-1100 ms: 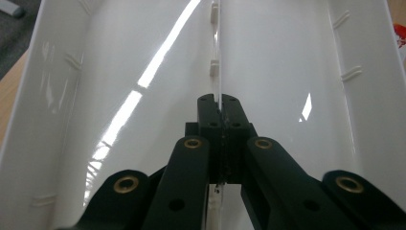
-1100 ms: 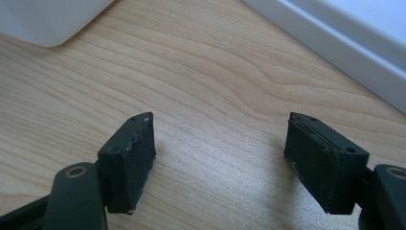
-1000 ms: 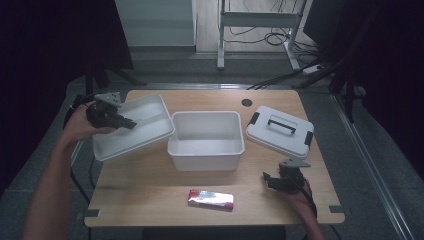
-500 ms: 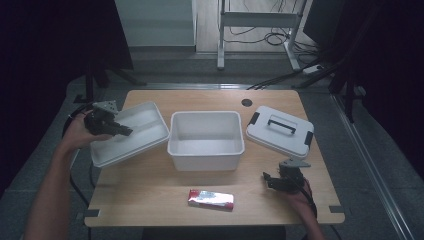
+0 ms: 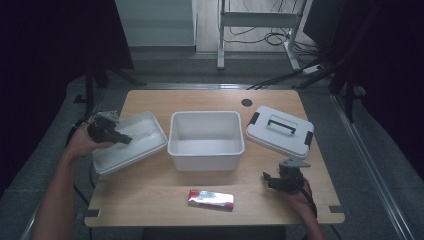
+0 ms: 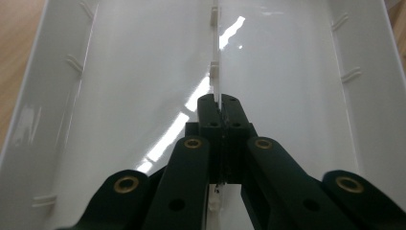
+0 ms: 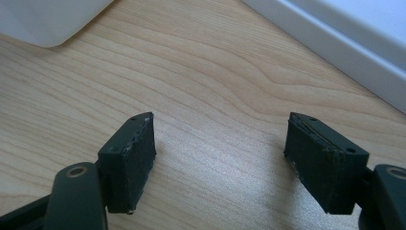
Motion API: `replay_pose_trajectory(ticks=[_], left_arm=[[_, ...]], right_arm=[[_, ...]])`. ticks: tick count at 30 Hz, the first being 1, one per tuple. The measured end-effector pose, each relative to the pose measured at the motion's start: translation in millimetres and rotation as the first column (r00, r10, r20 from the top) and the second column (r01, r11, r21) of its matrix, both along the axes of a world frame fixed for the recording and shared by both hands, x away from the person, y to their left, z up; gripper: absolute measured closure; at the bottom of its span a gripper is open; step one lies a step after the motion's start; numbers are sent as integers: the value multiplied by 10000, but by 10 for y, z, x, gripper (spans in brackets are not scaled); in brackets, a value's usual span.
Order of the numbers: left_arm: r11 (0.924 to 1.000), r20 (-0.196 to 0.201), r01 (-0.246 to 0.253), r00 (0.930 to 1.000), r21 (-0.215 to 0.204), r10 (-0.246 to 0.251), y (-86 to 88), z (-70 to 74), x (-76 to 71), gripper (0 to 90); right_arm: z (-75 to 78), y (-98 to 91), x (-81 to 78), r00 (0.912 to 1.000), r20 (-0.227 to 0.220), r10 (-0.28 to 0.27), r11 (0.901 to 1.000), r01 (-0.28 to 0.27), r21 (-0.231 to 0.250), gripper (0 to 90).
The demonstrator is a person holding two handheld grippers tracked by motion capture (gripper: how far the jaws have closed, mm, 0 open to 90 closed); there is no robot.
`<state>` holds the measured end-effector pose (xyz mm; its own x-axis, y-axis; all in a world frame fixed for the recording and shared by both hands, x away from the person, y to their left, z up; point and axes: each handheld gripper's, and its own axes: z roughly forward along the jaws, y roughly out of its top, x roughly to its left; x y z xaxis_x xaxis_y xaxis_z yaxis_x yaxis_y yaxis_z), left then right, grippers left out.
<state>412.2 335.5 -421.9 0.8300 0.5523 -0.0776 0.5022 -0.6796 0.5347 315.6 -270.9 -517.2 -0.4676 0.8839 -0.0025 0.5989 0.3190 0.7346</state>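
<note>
A shallow white tray [image 5: 145,131] sits at the table's left, slightly tilted and hanging over the edge. My left gripper [image 5: 123,139] reaches into it from the left. In the left gripper view the tray [image 6: 119,72] has a thin centre rib [image 6: 215,57], and the left gripper [image 6: 220,103] is shut on that rib. My right gripper [image 5: 270,181] rests low over the table at the front right. In its own view the right gripper [image 7: 220,143] is open over bare wood, with nothing between its pads.
A deep white bin [image 5: 206,142] stands empty mid-table. A white lid [image 5: 279,131] with a dark handle lies to its right. A red-and-white packet [image 5: 210,199] lies near the front edge of the wooden table [image 5: 150,195].
The left hand has come down and toward the person with the tray, which now sits lower and flatter at the table's left. The right hand has not moved.
</note>
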Motion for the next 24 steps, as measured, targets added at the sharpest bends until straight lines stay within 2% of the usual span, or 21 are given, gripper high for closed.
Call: replay_pose_trajectory(ticks=[2, 17, 24], left_arm=[[9998, -89, 83, 9999, 186, -82, -20, -55, 11, 897], [9976, -679, 224, 9975, 652, -179, -176, -431, 50, 897], [9976, -793, 193, 9968, 667, -140, -221, -553, 43, 896]], right_arm=[[0, 0, 0, 10000, 2, -2, 10000, 2, -2, 254], [0, 0, 0, 10000, 1, -21, 10000, 21, 3, 253], [0, 0, 0, 10000, 0, -23, 10000, 23, 1, 253]])
